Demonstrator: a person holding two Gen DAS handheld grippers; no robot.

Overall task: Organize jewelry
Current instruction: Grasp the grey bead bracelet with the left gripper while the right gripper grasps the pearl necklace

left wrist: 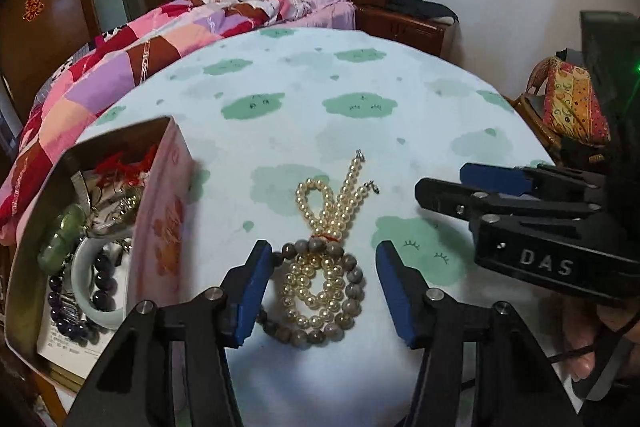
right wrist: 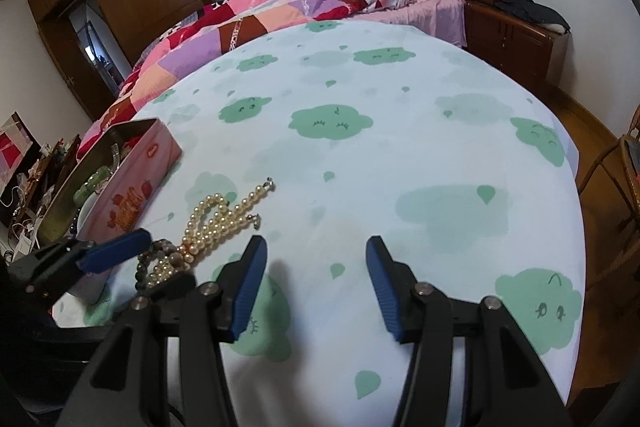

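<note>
Pearl necklace (left wrist: 320, 267) between spread left tongs (left wrist: 318, 291), box (left wrist: 160, 227) contents left-view only, right tongs (right wrist: 316, 289) spread, empty

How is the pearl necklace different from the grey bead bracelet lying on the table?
The pearl necklace has small, shiny cream beads; the grey bead bracelet has bigger, dull grey-brown ones. The necklace is a long strand folded into loops, with two loose ends showing metal clasps; the bracelet is one closed ring. Both lie touching on the cloud-print cloth, between the left gripper's jaws.
</note>
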